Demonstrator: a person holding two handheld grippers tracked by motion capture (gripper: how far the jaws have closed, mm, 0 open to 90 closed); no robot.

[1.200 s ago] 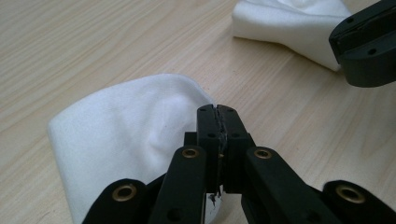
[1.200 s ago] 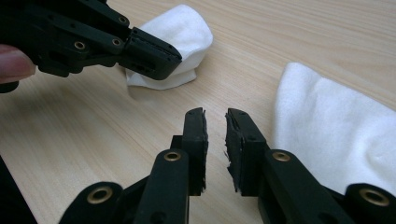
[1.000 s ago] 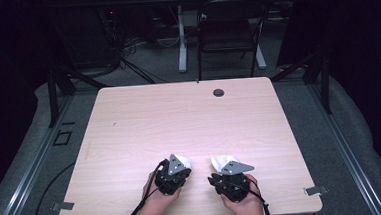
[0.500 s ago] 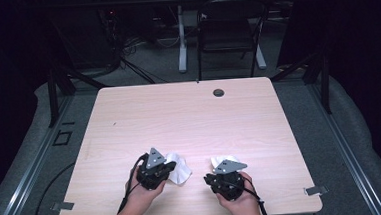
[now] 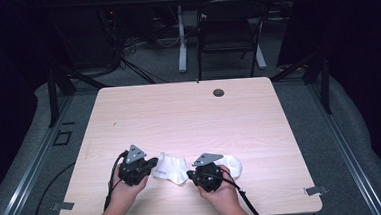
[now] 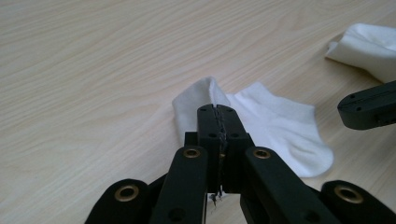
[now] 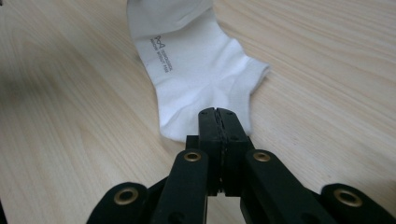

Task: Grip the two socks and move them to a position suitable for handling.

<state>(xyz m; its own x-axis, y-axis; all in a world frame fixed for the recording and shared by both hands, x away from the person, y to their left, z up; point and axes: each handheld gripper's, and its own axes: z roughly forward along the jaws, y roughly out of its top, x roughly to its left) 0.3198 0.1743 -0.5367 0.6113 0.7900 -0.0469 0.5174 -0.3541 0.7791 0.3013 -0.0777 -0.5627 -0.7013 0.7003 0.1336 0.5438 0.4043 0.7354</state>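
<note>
White sock (image 5: 171, 166) pinched between left hand-held gripper (image 5: 154, 163) and right hand-held gripper (image 5: 189, 174).

A white ankle sock (image 5: 169, 167) lies flat on the near part of the wooden table, stretched out sideways. One end is pinched between the closed jaws of the left gripper (image 6: 218, 111), where the cloth rises in a small fold. The other end is pinched between the closed jaws of the right gripper (image 7: 218, 112). In the right gripper view, small grey printed letters run along the sole. A second white sock (image 5: 232, 166) lies just beside the right hand, a little crumpled, touching nothing else that I can see.
</note>
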